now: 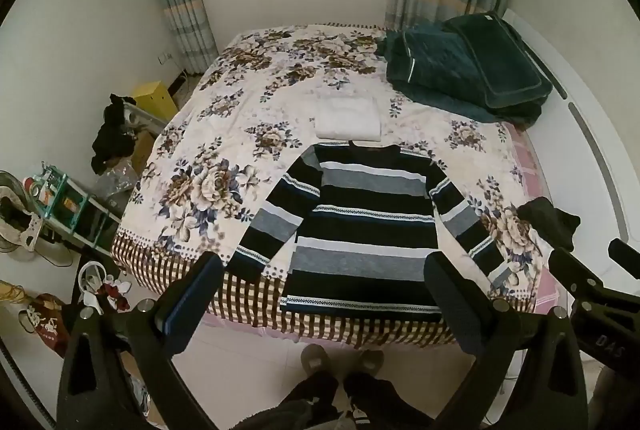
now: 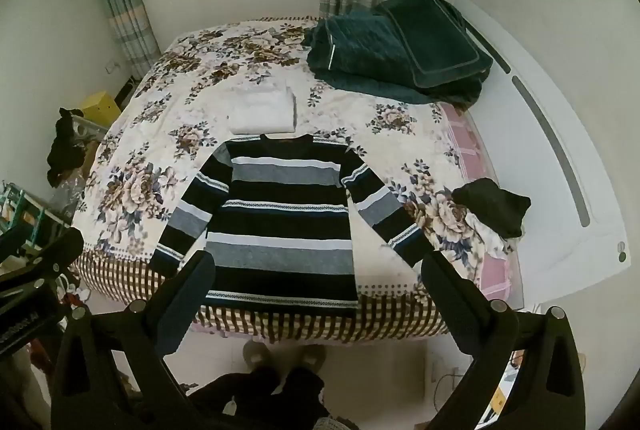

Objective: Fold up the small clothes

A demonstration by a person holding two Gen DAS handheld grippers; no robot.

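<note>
A striped sweater (image 1: pixel 368 222), black, grey and white, lies flat on the floral bedspread (image 1: pixel 224 133) with both sleeves spread out, hem at the bed's near edge. It also shows in the right wrist view (image 2: pixel 280 218). My left gripper (image 1: pixel 324 278) is open and empty, held above the hem. My right gripper (image 2: pixel 318 278) is open and empty, also above the hem. The right gripper shows at the right edge of the left wrist view (image 1: pixel 600 270). A folded white garment (image 1: pixel 347 119) lies beyond the collar (image 2: pixel 262 111).
A dark green quilt and pillow (image 1: pixel 468 65) lie at the bed's far right. A small black garment (image 1: pixel 550 222) lies at the right edge (image 2: pixel 494 205). Clutter, a yellow box (image 1: pixel 154 99) and a shelf stand on the floor at left. The person's feet (image 1: pixel 340 358) are below.
</note>
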